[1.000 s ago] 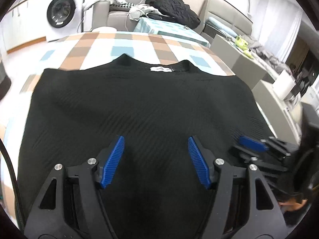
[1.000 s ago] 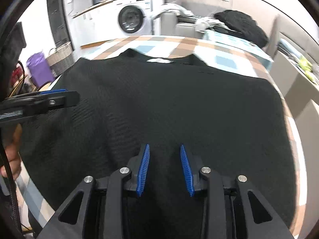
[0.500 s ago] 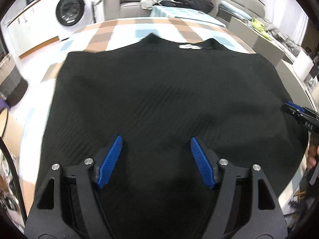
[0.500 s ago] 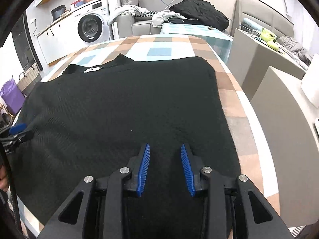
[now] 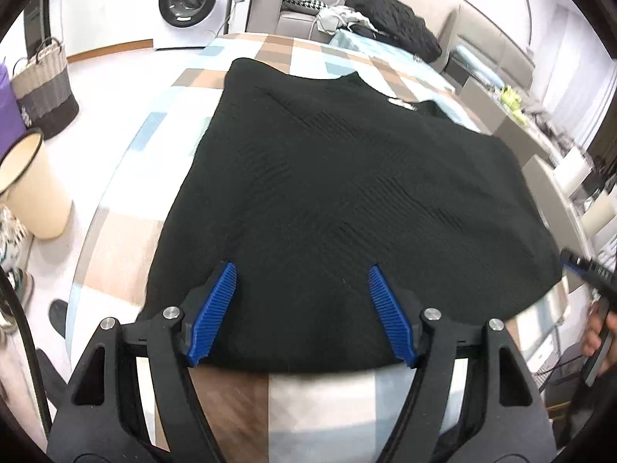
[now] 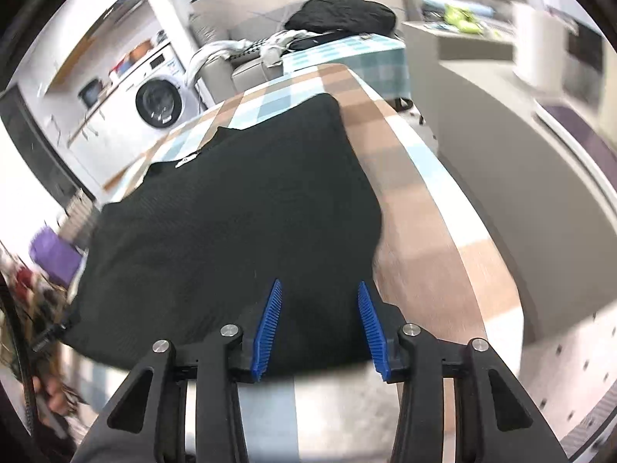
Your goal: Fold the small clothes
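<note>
A black ribbed knit top (image 5: 347,200) lies flat on the checked table (image 5: 127,247), neck and white label at the far side. It also shows in the right wrist view (image 6: 239,208). My left gripper (image 5: 300,289) is open and empty, its blue pads over the near hem toward the garment's left. My right gripper (image 6: 318,301) is open and empty over the near hem by the garment's right corner. The right gripper shows at the right edge of the left wrist view (image 5: 590,270).
A cream bin (image 5: 34,189) and a woven basket (image 5: 46,88) stand on the floor to the left. A washing machine (image 5: 189,0) and a sofa with clothes (image 5: 389,27) are behind. A grey counter (image 6: 520,135) runs along the table's right side.
Both grippers have drawn back toward the near hem and moved apart, left to the left and right to the right. The near table edge now shows. Both stay open.
</note>
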The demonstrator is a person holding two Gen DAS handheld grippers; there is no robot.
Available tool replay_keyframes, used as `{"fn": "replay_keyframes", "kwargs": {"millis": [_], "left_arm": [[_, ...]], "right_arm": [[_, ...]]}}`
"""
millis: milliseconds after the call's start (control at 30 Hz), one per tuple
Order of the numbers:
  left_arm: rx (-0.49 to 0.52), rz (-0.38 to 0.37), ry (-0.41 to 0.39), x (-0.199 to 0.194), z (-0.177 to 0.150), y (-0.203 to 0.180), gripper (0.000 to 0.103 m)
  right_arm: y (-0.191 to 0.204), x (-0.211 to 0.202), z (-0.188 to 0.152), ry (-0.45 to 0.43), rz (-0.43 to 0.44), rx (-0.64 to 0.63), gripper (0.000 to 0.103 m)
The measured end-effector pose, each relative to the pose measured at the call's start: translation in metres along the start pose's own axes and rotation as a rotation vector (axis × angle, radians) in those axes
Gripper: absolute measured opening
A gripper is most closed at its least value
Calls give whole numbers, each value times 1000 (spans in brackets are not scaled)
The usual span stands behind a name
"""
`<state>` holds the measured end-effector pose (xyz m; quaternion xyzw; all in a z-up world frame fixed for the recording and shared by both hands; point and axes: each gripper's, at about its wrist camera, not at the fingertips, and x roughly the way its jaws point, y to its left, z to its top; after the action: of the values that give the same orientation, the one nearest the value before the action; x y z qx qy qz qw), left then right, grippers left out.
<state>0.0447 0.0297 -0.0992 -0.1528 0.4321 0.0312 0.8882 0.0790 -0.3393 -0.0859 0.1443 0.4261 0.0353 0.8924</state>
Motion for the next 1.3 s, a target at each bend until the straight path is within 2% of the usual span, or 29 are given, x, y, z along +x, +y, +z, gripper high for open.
{"fn": "replay_keyframes", "kwargs": {"millis": [200, 333, 433, 667, 733, 800, 900, 1067, 1300], "left_arm": [[-103, -56, -30, -28, -18, 17, 69], [-172, -79, -43, -45, -28, 28, 69], [-209, -63, -39, -52, -38, 36, 69], [-263, -40, -32, -46, -40, 46, 69], [-269, -25, -33, -40, -36, 44, 65], [-262, 12, -31, -33, -32, 41, 46], [-274, 21, -29, -26, -26, 42, 27], [-293, 21, -27, -15, -16, 40, 26], [-304, 8, -26, -9, -13, 41, 26]], "right_arm": [[-21, -10, -30, 38, 98, 128, 44], [-31, -1, -37, 72, 248, 251, 44], [-30, 3, -36, 68, 268, 260, 44], [-28, 9, -24, 49, 256, 244, 43], [-27, 12, -21, 42, 241, 233, 41], [-27, 13, -21, 40, 229, 222, 39], [-31, 15, -17, 34, 231, 241, 39], [-28, 16, -8, 49, 200, 176, 39], [-38, 14, -4, 44, 192, 192, 40]]}}
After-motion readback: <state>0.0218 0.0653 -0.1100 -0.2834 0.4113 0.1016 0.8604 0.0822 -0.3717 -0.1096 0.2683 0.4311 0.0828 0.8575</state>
